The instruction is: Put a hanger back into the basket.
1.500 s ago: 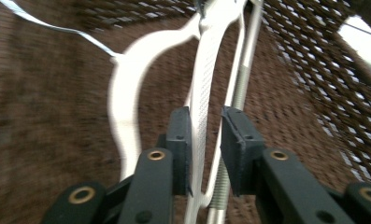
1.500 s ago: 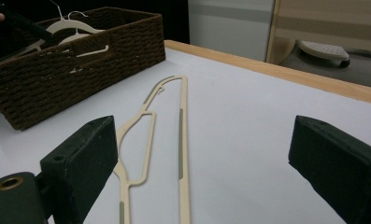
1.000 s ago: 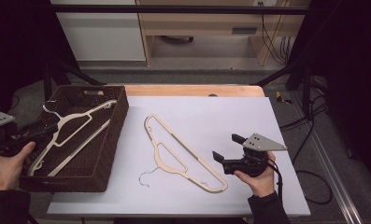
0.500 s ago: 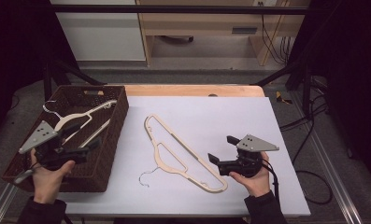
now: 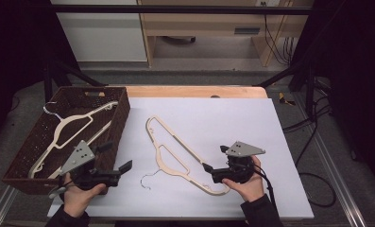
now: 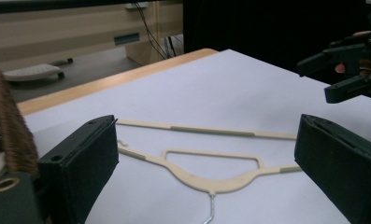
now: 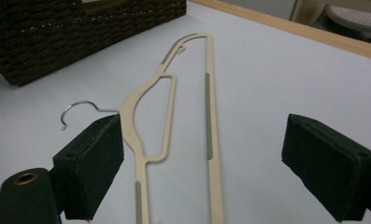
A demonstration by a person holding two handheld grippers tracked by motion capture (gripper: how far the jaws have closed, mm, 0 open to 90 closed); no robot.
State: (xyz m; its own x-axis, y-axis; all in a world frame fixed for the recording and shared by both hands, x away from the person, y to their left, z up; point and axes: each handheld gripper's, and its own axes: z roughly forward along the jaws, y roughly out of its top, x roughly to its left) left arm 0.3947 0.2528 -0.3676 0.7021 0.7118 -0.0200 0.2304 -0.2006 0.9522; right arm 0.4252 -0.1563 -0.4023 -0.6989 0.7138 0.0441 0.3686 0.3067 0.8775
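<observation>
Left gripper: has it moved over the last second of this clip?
Yes. The left gripper swung from beyond the wicker basket's left side across to its near right corner, jaws open toward the hanger on the table.

You're working in a lab-style recording space: a white-topped bench (image 5: 232,118) framed by black metal rails, with loose cables (image 5: 312,127) trailing on the grey floor right of it and plain wooden furniture (image 5: 199,23) behind it.
</observation>
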